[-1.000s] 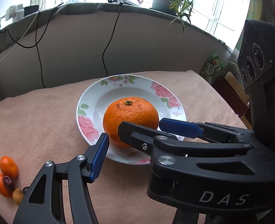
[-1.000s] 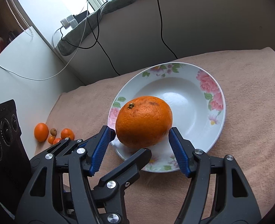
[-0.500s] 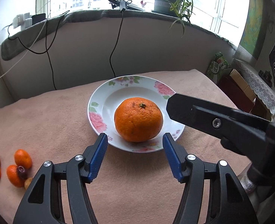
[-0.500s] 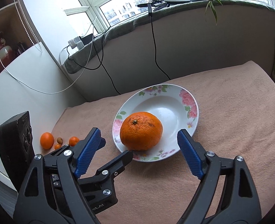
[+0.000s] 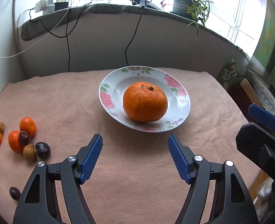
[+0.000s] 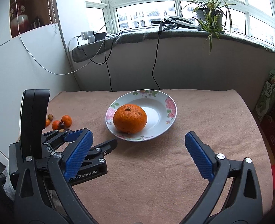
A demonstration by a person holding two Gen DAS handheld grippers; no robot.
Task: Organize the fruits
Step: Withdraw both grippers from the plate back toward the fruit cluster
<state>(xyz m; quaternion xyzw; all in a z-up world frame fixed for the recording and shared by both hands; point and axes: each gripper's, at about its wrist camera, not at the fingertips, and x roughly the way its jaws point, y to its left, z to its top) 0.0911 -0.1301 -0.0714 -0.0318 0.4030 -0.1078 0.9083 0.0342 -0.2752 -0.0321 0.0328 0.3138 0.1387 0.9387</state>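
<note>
A large orange (image 5: 144, 101) lies in a white flowered plate (image 5: 182, 110) on the pink cloth; both also show in the right wrist view, the orange (image 6: 130, 118) in the plate (image 6: 163, 112). My left gripper (image 5: 135, 156) is open and empty, a short way in front of the plate. My right gripper (image 6: 139, 153) is open and empty, further back from the plate. A cluster of small fruits (image 5: 23, 140), small oranges, brown ones and dark plums, lies on the cloth at the left, and shows in the right wrist view (image 6: 60, 122) too.
A lone dark plum (image 5: 15, 193) lies near the cloth's front left. A grey wall with hanging cables (image 5: 130, 43) stands behind the table. Boxes (image 6: 271, 100) stand off the table's right edge. The left gripper's body (image 6: 62, 149) sits at the right gripper's left.
Both grippers have pulled back from the plate and apart from each other. The orange stays in the plate. More small fruits have come into view at the left.
</note>
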